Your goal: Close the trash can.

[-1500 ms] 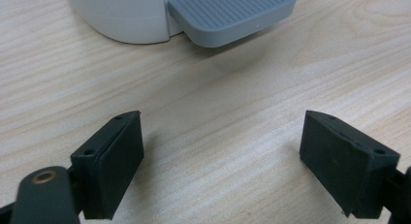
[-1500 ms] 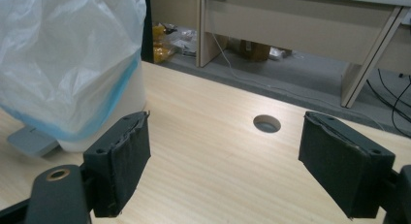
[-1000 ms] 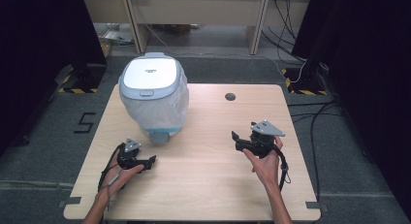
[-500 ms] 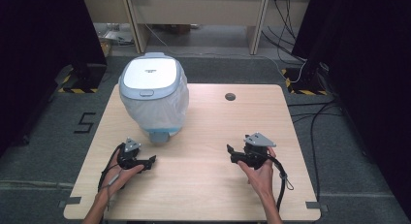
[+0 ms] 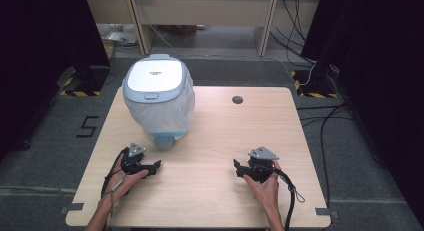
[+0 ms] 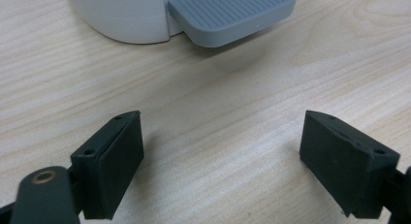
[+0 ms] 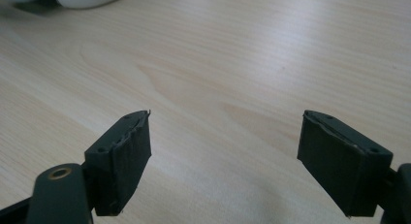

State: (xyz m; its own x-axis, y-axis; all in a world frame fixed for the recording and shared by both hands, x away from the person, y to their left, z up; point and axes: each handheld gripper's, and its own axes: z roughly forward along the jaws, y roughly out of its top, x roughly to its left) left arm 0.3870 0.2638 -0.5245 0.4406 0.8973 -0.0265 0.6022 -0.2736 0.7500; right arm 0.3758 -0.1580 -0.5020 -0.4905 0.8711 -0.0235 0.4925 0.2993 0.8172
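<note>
The white pedal bin with a grey-blue lid and clear plastic liner [image 5: 159, 103] stands at the far left of the pale wooden desk [image 5: 220, 136], its grey ribbed foot pedal [image 6: 232, 13] pointing at my left claw [image 5: 154, 167], spread wide and empty near the front edge. My right claw [image 5: 237, 167], equally wide and empty, rests well apart, front right.

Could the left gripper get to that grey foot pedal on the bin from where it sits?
Probably yes. The left gripper is open and the pedal lies just ahead of it, with bare table between them.
</note>
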